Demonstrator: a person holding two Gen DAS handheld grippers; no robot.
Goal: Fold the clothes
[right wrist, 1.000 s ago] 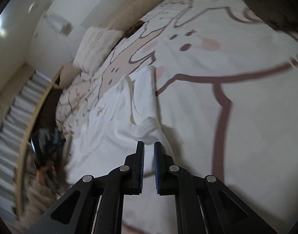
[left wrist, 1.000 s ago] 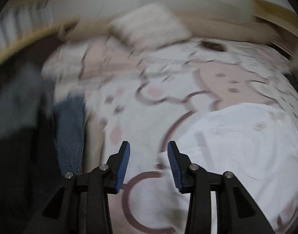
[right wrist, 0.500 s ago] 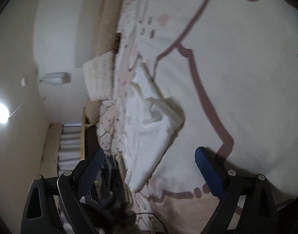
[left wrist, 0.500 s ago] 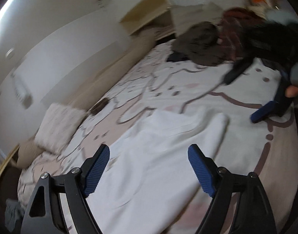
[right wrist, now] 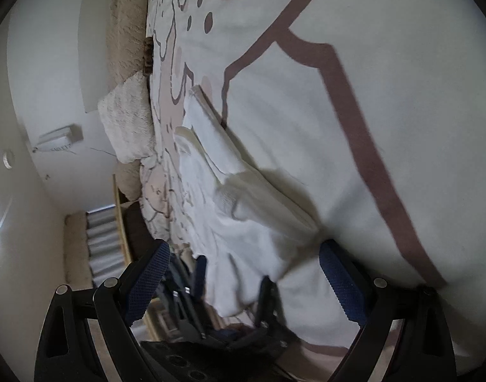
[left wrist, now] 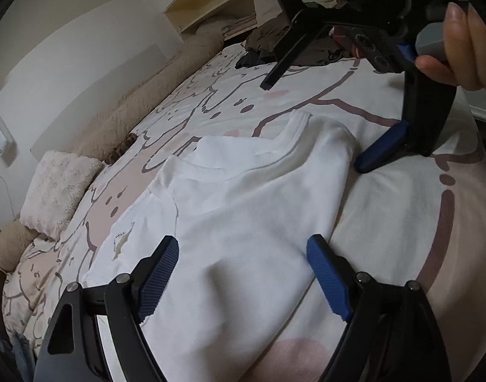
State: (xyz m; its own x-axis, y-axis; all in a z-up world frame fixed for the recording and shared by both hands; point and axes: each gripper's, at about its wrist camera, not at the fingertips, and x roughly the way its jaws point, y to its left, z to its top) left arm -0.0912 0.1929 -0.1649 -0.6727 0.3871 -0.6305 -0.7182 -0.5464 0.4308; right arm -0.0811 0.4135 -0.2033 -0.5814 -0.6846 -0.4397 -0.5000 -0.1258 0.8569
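Now both claws hang open over a white shirt on the bed, between folds.

Left wrist view: the left claw [left wrist: 243, 273] stands wide, nothing between its pads, low over the shirt [left wrist: 243, 210], which lies partly folded near the bed's [left wrist: 386, 222] near edge, collar toward the far side. The right claw [left wrist: 310, 124], held by a hand [left wrist: 459, 31], is just as wide and empty at the shirt's right side, one pad close to the sheet. Its jaws have just been opening, as have the left's. Right wrist view: the right claw [right wrist: 243, 283] frames the shirt's [right wrist: 243, 222] bunched shoulder. I judge the next move is pinching an edge for another fold. Bare sheet lies right of the shirt; a pillow [left wrist: 58, 187] sits well apart, a clothes pile [left wrist: 275, 41] at the far corner.
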